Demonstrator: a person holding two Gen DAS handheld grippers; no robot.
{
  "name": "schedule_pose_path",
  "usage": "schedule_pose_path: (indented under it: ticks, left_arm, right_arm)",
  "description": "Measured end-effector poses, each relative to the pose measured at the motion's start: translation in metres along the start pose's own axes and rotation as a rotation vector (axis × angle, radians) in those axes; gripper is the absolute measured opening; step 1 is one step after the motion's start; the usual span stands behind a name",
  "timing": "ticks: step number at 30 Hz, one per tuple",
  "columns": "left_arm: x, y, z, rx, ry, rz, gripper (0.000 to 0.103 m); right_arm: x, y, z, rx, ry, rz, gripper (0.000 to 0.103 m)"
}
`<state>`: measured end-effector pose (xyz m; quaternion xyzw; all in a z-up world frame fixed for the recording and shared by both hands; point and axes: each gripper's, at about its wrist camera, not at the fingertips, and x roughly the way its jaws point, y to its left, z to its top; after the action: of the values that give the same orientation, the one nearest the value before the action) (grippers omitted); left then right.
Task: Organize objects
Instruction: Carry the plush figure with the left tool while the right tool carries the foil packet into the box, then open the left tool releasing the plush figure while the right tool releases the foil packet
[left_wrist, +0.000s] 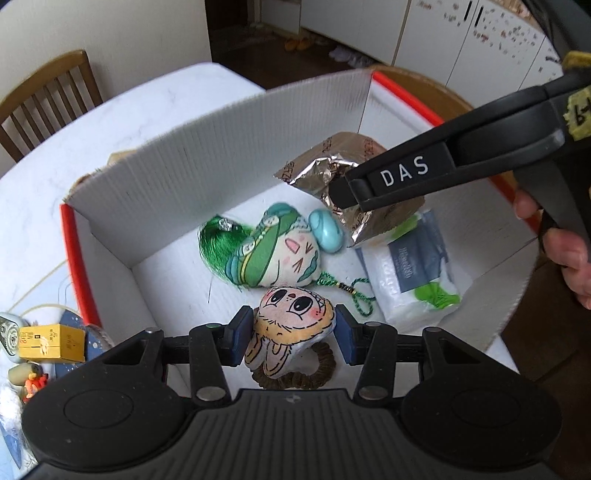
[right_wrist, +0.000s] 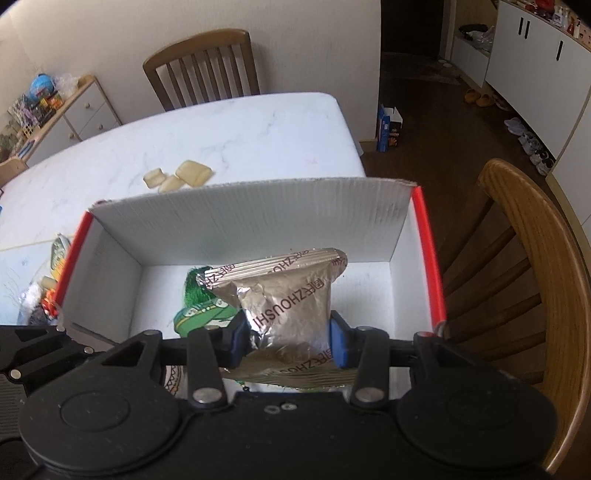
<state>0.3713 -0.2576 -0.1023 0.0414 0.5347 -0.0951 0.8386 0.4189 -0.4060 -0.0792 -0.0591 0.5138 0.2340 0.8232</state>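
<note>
Left gripper (left_wrist: 294, 338) clamps one bunny plush (left_wrist: 291, 325) low inside the box (left_wrist: 207, 155), right gripper (right_wrist: 286, 341) pinches one foil packet (right_wrist: 291, 299) above it. Also in there: one green plush (left_wrist: 273, 251), one tissue pack (left_wrist: 413, 273). Three tan pillows (right_wrist: 177, 177) on the bench (right_wrist: 221, 125).

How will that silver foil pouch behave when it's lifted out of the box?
The foil pouch looks crinkled, so it's probably floppy and light. Its shiny film may slip between the right hand-held gripper's pads, and it will likely sag.
</note>
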Motion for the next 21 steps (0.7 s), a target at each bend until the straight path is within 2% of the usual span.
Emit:
schedule_pose_path:
  ticks: [5, 11, 21]
  left_arm:
    - [0.013, 0.0, 0.004, -0.002, 0.046, 0.003, 0.047]
    - [0.022, -0.004, 0.008, 0.007, 0.082, 0.007, 0.047]
    - [0.031, -0.004, 0.01, -0.001, 0.134, 0.005, 0.047]
  right_arm:
    - [0.009, -0.001, -0.002, -0.002, 0.04, 0.024, 0.042]
    - [0.018, 0.001, -0.002, -0.019, 0.057, 0.002, 0.043]
    - [0.018, 0.001, -0.002, -0.033, 0.054, 0.015, 0.044]
